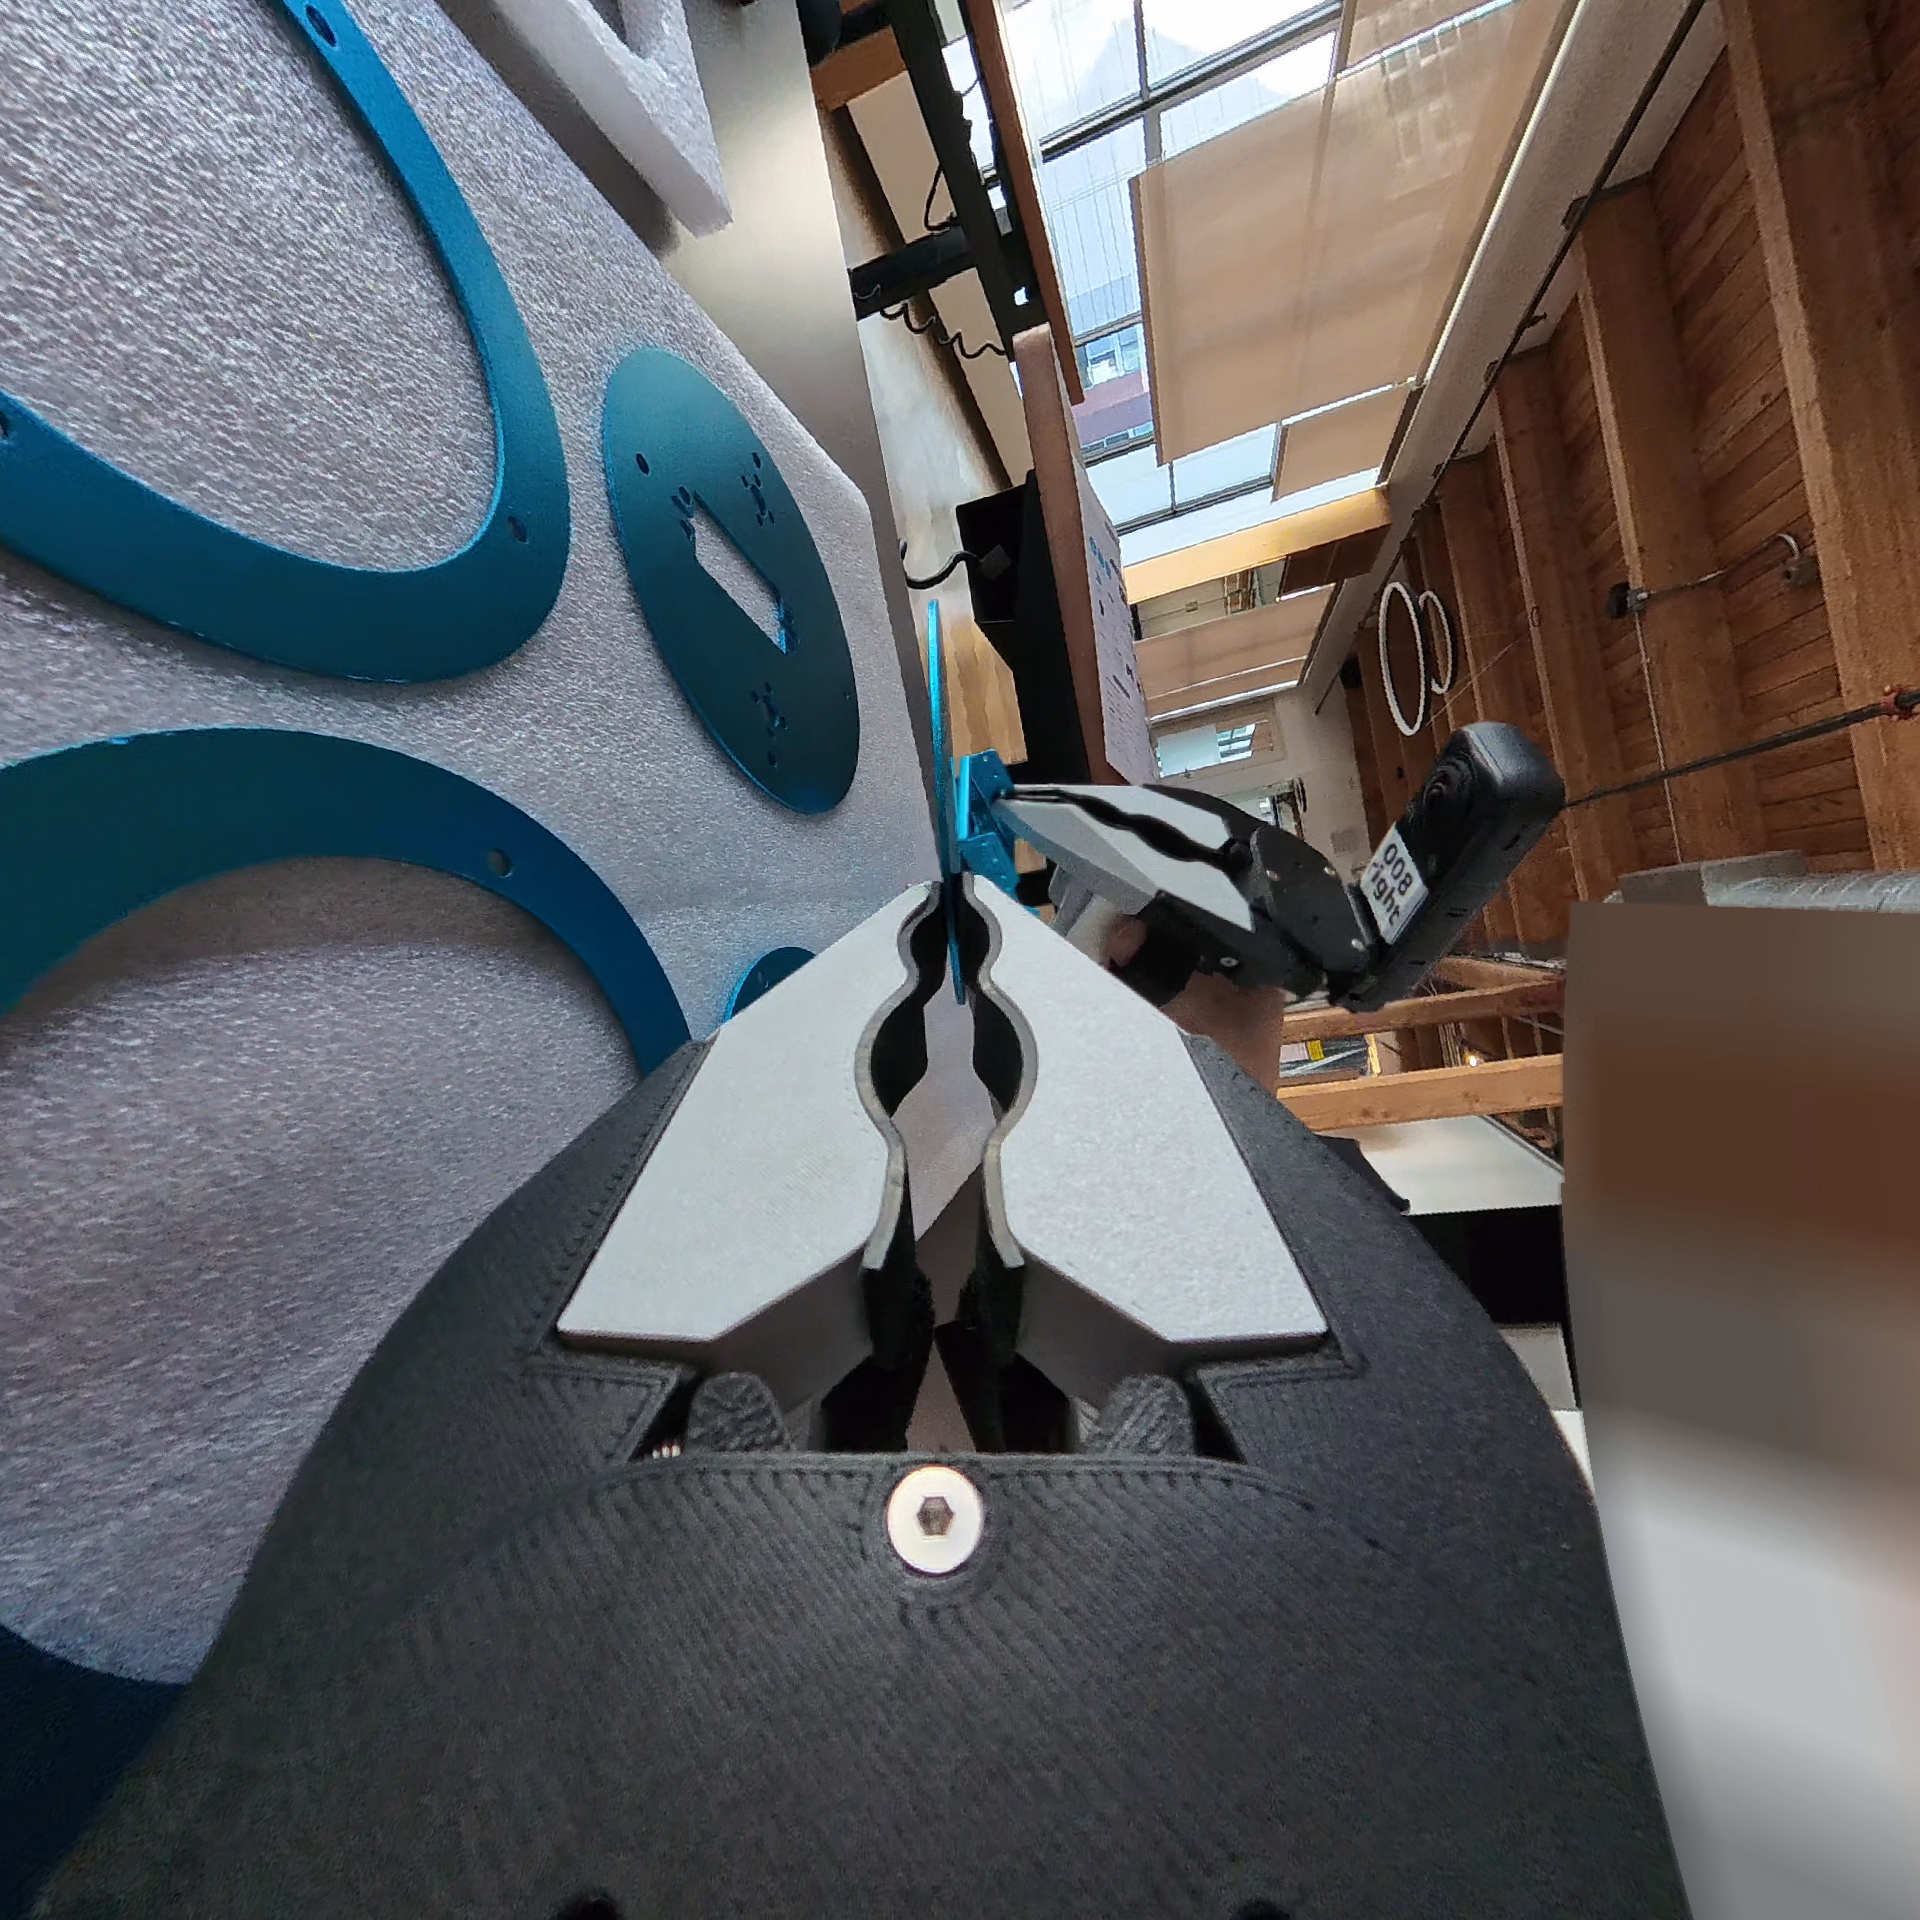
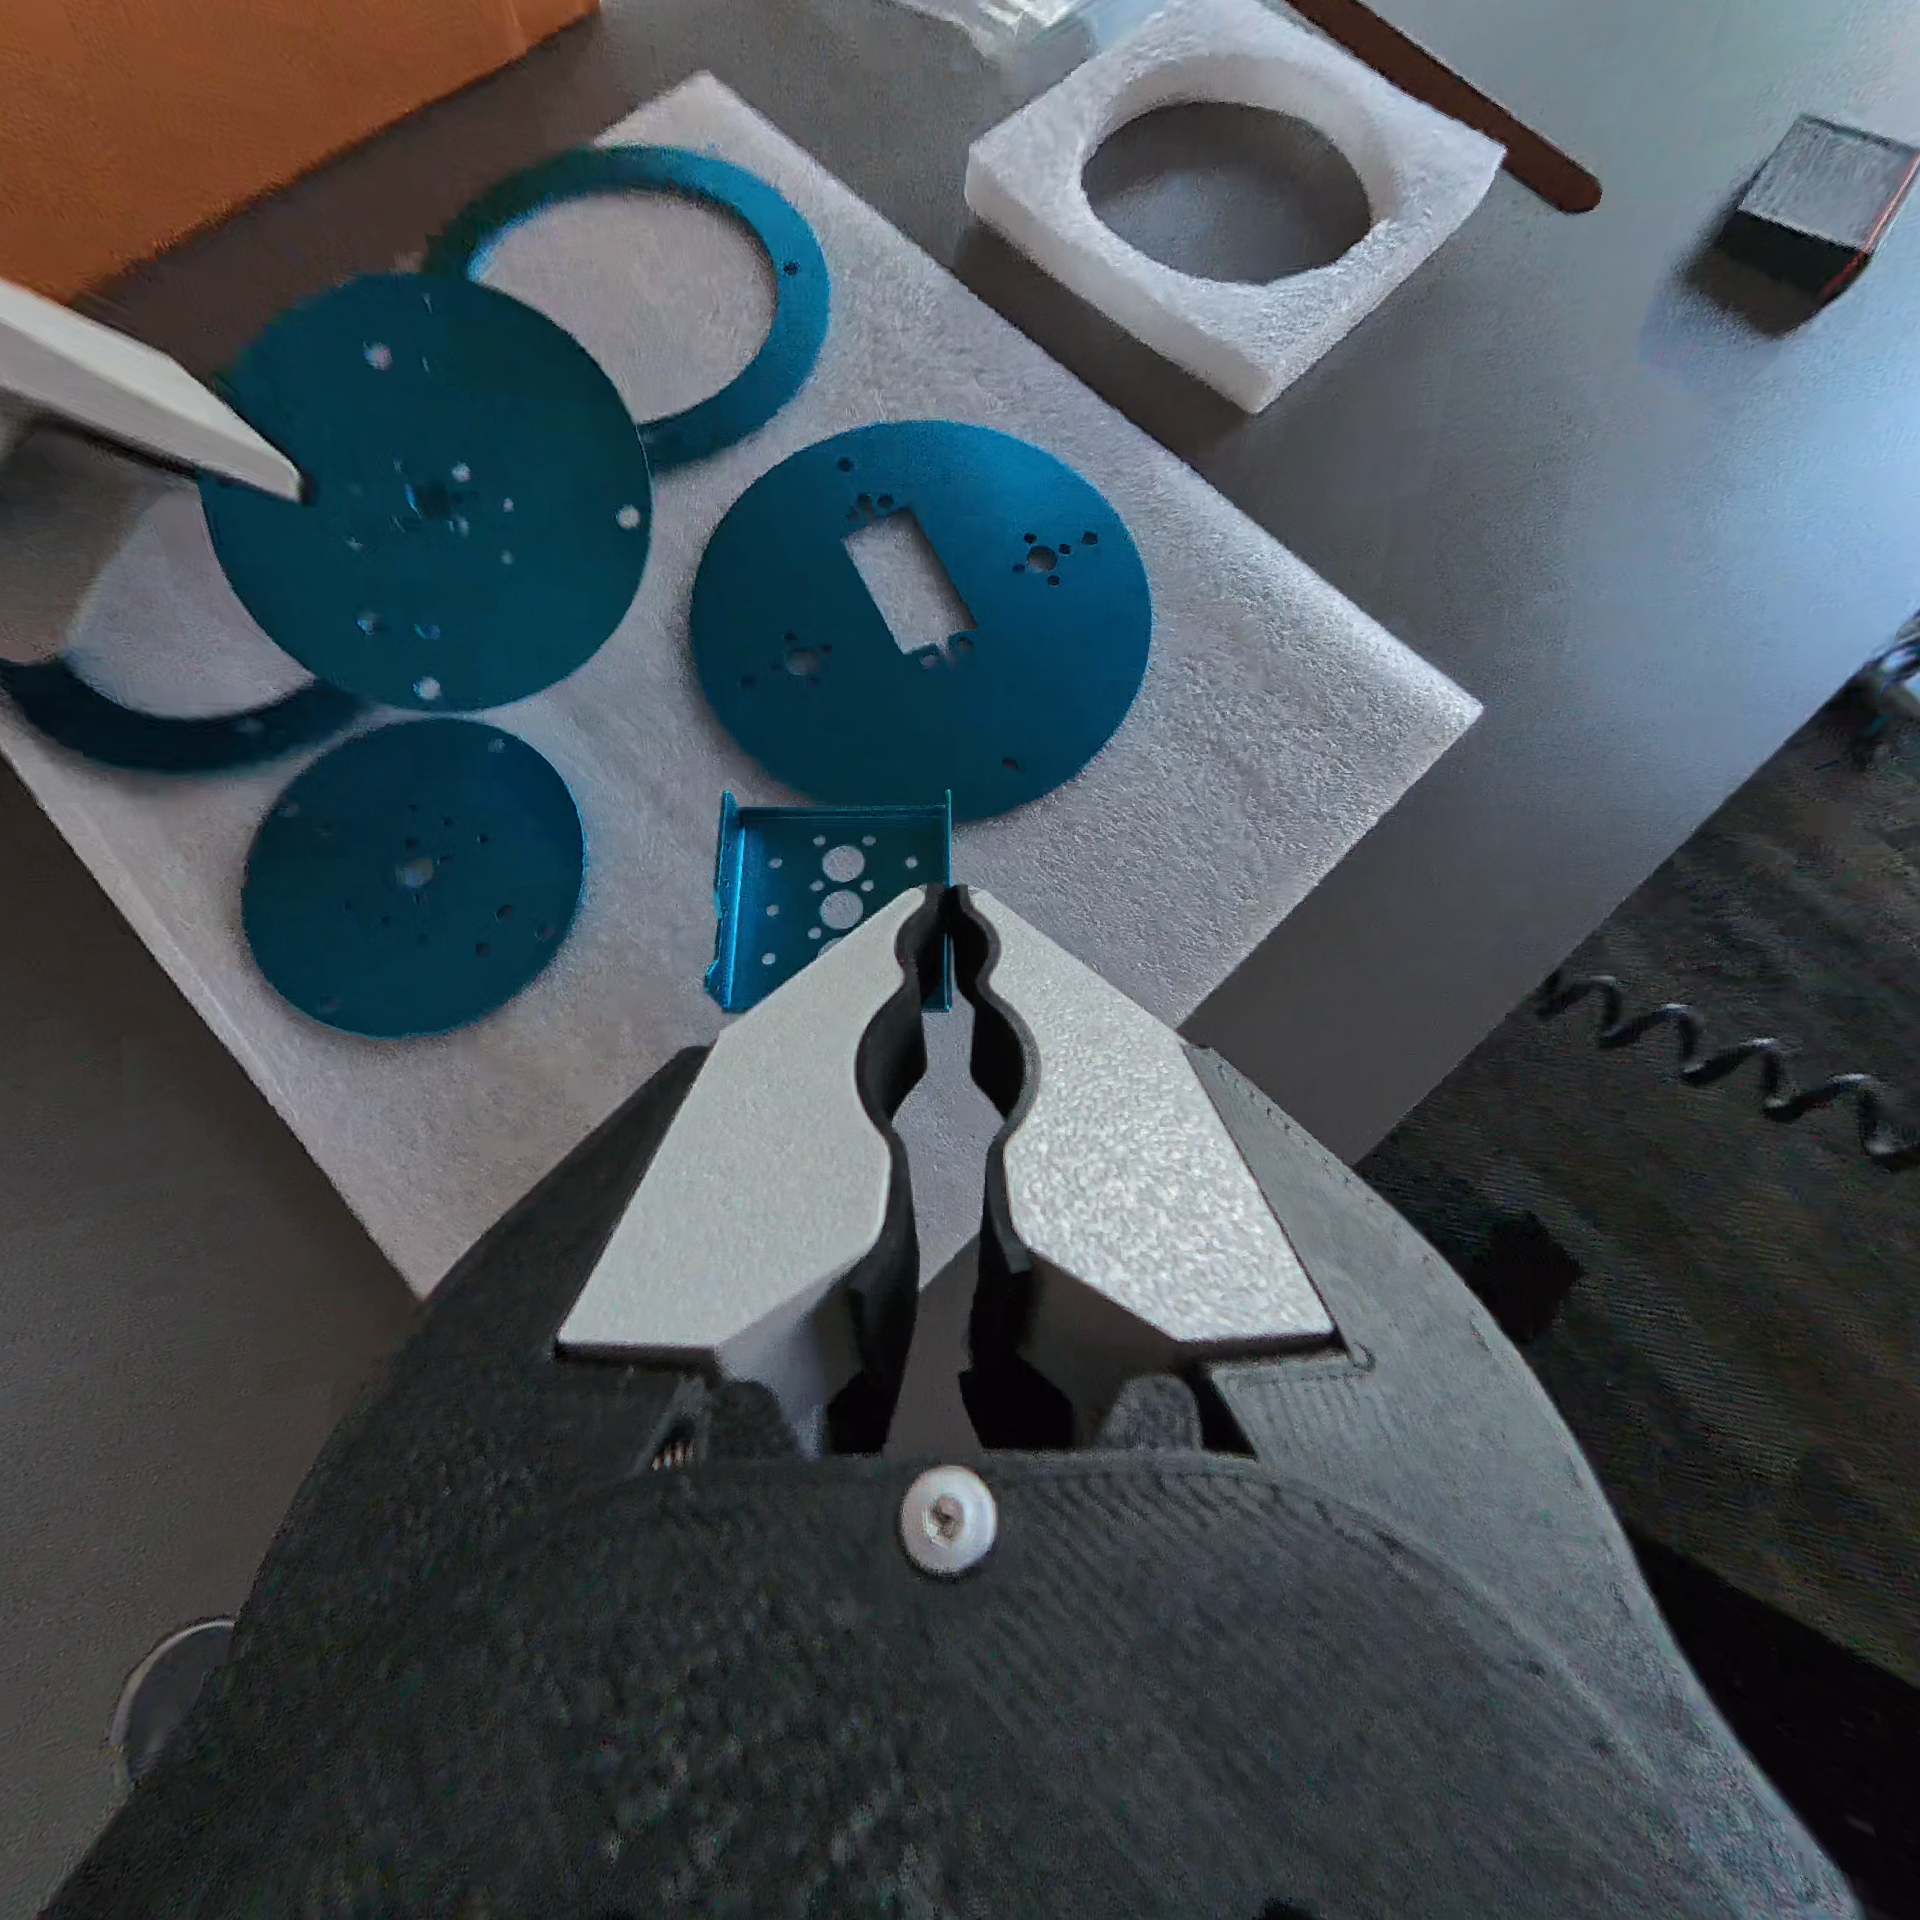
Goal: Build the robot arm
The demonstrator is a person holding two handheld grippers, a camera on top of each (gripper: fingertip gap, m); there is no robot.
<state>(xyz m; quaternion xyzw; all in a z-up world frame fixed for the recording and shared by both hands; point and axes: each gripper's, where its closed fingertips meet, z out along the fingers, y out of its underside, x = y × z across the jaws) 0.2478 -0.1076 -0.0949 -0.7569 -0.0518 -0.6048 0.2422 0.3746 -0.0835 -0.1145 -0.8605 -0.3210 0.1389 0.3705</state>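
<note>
A grey table point(image 2: 1558, 540) carried a white foam sheet point(image 2: 1247, 727), and on the sheet lay 2 blue rings point(image 2: 800, 312) and 2 blue discs, the disc with a rectangular cut-out point(image 2: 920, 623) beside a smaller drilled disc point(image 2: 410, 878). Only the right wrist view showed the square foam block with a round hole point(image 2: 1236, 197) and a small black box point(image 2: 1813, 203) farther back. A 3rd disc point(image 2: 426, 488) hung above the sheet, its rim pinched between the closed jaws of the left gripper point(image 1: 954, 899); the left wrist view showed that disc edge-on point(image 1: 938, 727), plus windows and timber walls. The right gripper point(image 2: 943, 902) was clamped on 1 wall of a small blue U-bracket point(image 2: 821, 883), held just beside that disc.
</note>
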